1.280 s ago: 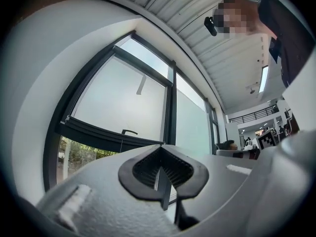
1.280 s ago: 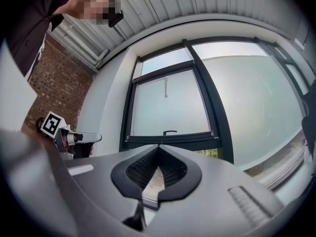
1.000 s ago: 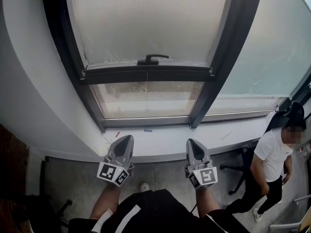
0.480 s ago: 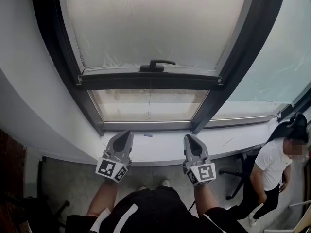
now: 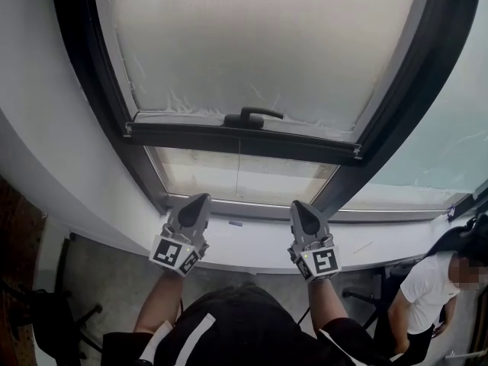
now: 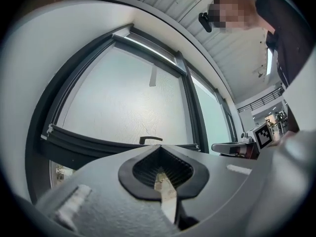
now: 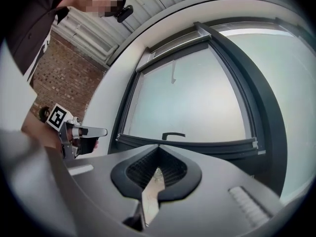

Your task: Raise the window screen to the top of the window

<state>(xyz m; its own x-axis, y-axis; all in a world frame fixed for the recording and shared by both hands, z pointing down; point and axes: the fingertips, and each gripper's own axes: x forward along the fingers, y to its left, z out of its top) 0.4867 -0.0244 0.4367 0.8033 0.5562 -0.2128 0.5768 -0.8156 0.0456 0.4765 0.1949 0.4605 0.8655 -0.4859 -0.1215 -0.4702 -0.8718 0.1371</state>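
Note:
The window screen [image 5: 259, 44] is a pale translucent panel in a dark frame. Its lower bar [image 5: 229, 138] sits partway up the window and carries a black handle [image 5: 252, 117]; clear glass shows below the bar. My left gripper [image 5: 196, 203] and right gripper [image 5: 303, 210] hover side by side over the sill, below the bar and apart from it. Both are shut with nothing between the jaws. The left gripper view shows its shut jaws [image 6: 159, 148] beneath the handle [image 6: 150, 139]. In the right gripper view the closed tips [image 7: 158, 147] point at the handle [image 7: 173, 135].
A white sill [image 5: 252, 248] runs under the window, with a white wall [image 5: 46, 158] on the left. A fixed glass pane [image 5: 450, 143] lies to the right. A person in a white shirt [image 5: 433, 282] stands at the lower right. A dark chair [image 5: 53, 319] is at the lower left.
Both grippers have moved forward to the window, from the sill's near edge to over the sill. The window fills more of the head view, and the bystander has slid toward the corner.

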